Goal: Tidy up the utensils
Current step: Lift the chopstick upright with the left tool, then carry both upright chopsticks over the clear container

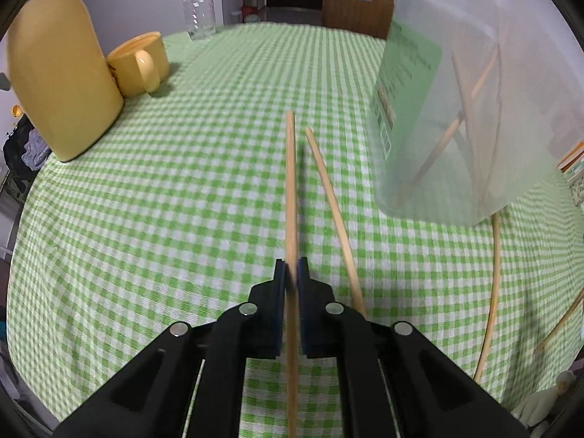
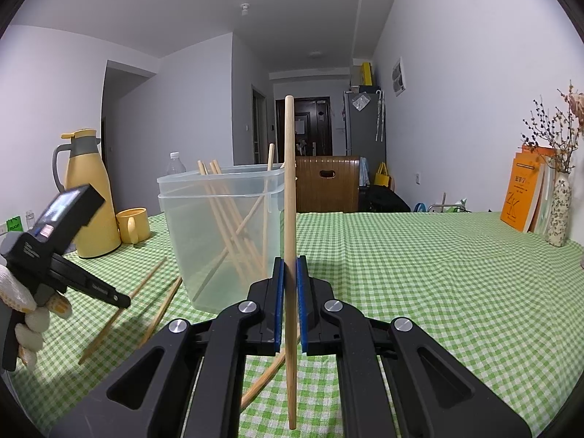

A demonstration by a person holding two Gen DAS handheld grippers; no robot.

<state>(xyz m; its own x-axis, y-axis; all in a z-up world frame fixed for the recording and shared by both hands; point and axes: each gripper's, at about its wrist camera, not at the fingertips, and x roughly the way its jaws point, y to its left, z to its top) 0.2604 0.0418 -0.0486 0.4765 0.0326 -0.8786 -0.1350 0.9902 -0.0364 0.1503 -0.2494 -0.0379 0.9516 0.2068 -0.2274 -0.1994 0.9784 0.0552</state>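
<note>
Both claws are clamped tight, each on a single chopstick: the left gripper (image 1: pixel 291 273) pinches one (image 1: pixel 291 197) low over the green checked tablecloth (image 1: pixel 182 200), the right gripper (image 2: pixel 290 273) holds another (image 2: pixel 289 219) upright. The translucent bin (image 2: pixel 222 233) of chopsticks stands just beyond, partly blocking the view. Loose chopsticks (image 1: pixel 334 215) lie beside it; a yellow flask (image 2: pixel 89 197) and mug (image 2: pixel 133 224) stand far left.
</note>
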